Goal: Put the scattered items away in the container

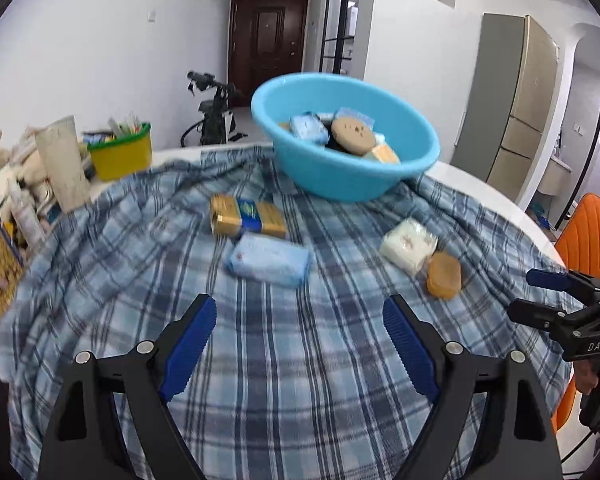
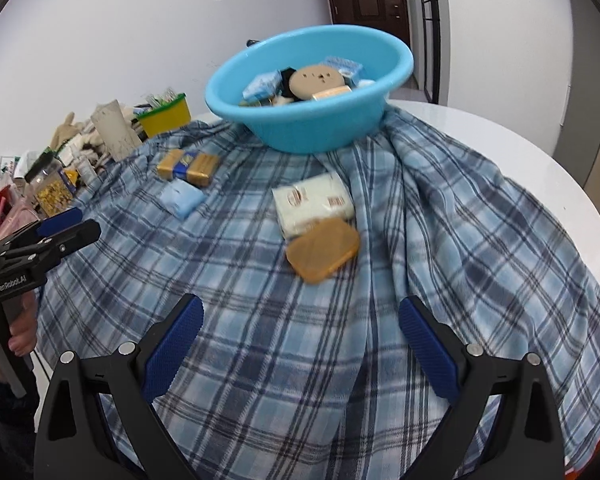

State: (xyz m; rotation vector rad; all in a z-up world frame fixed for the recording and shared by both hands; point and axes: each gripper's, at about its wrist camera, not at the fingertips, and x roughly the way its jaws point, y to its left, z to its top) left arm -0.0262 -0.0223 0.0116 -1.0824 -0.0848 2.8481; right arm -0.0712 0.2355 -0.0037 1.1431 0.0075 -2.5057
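Note:
A blue basin [image 1: 348, 176] [image 2: 300, 128] stands at the far side of the plaid cloth and holds several small packs. On the cloth lie a gold-and-blue pack [image 1: 246, 216] [image 2: 188, 166], a light blue pack [image 1: 268, 260] [image 2: 182, 198], a white pack [image 1: 408, 244] [image 2: 314, 202] and an orange soap box [image 1: 444, 276] [image 2: 324, 250]. My left gripper [image 1: 298, 312] is open and empty, short of the light blue pack. My right gripper [image 2: 300, 314] is open and empty, short of the orange box. Each gripper shows at the edge of the other's view.
A yellow bin [image 1: 120, 152] [image 2: 166, 114], a crumpled paper bag [image 1: 62, 164] and assorted clutter sit at the table's left. The white round table edge [image 2: 540, 168] shows at right. An orange chair [image 1: 584, 240] stands beyond the right edge.

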